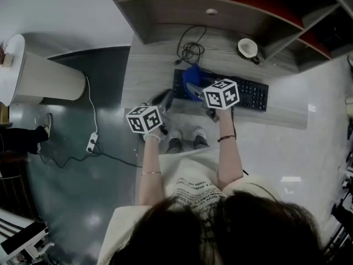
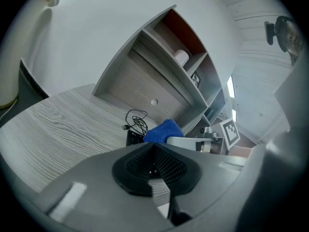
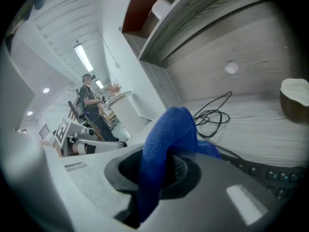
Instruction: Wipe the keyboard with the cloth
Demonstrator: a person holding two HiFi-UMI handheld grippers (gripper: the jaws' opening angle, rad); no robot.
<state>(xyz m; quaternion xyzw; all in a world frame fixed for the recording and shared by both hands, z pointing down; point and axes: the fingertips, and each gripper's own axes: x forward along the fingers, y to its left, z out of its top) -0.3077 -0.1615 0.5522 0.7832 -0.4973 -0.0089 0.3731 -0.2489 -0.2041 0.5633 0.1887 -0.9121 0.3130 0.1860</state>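
In the head view, the black keyboard (image 1: 249,95) lies on the grey table (image 1: 154,65) with its long axis going from left to right in front of the person. The blue cloth (image 1: 193,76) is over the left end of the keyboard, in the right hand-held gripper (image 1: 194,88). The left hand-held gripper (image 1: 164,99) is just beside that same end, over bare table and not on the keys. A coiled cable (image 1: 190,51) and a cup (image 1: 248,48) are behind the keyboard, apart from both grippers. In the left gripper view, the jaws of this gripper are together and nothing is between them. The cloth and a corner of the keyboard show ahead of it and a little to its right. In the right gripper view, the jaws are clamped on a fold of the cloth, which stands up from them, and the keys continue to the lower right of the picture. I judge that the right hand is the nearer one and that the wipe should go to the right, along the long axis.
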